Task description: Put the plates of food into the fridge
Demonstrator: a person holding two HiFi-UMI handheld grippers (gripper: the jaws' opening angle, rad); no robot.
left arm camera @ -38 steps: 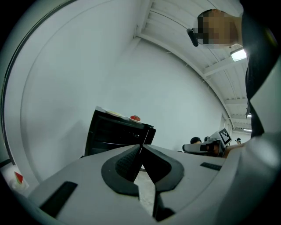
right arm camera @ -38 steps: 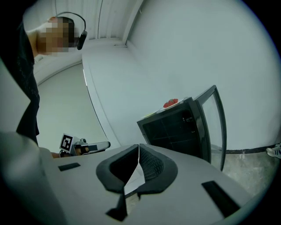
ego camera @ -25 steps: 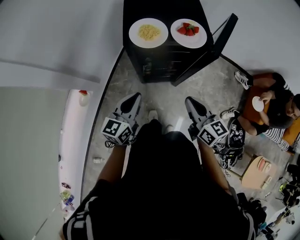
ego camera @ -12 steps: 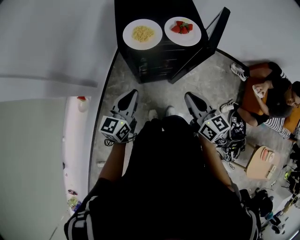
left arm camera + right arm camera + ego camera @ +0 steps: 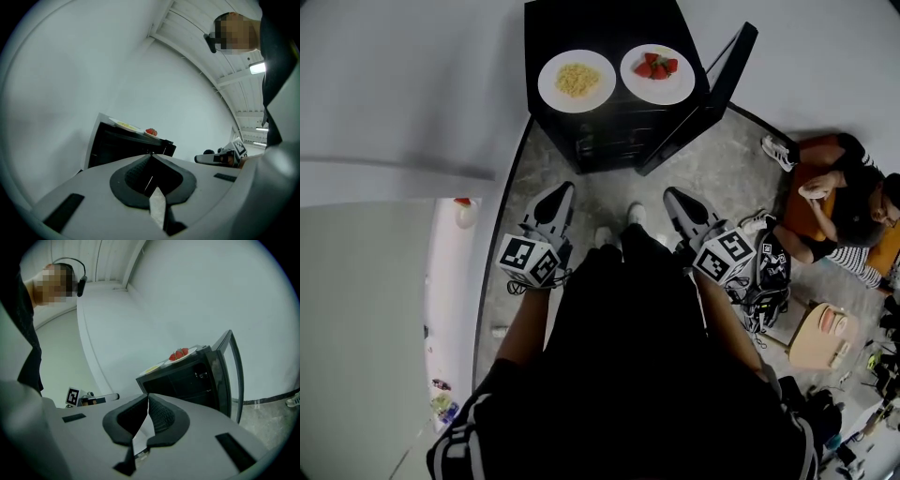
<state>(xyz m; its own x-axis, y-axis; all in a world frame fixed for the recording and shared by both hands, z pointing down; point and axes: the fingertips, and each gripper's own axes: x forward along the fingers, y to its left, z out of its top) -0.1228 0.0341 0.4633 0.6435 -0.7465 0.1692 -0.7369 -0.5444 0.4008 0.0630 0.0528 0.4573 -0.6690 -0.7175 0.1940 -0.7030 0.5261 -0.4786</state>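
Head view: a round white plate of yellow noodles [image 5: 576, 81] and a round white plate of red strawberries [image 5: 657, 73] sat atop the boxy black fridge [image 5: 609, 23], door [image 5: 727, 70] open; the grey left gripper [image 5: 563, 191] and right gripper [image 5: 673, 198] hung short of the fridge. Left gripper view: ribbed pads [image 5: 136, 171] met, empty. Right gripper view: likewise; best to open first, then pinch a thin, smooth rim level

Prob. a lab/test room, not a home: bare white walls [image 5: 412, 84], grey speckled floor [image 5: 722, 178], lone black mini fridge [image 5: 609, 141], gear + cables [image 5: 764, 286] heaped on floor.
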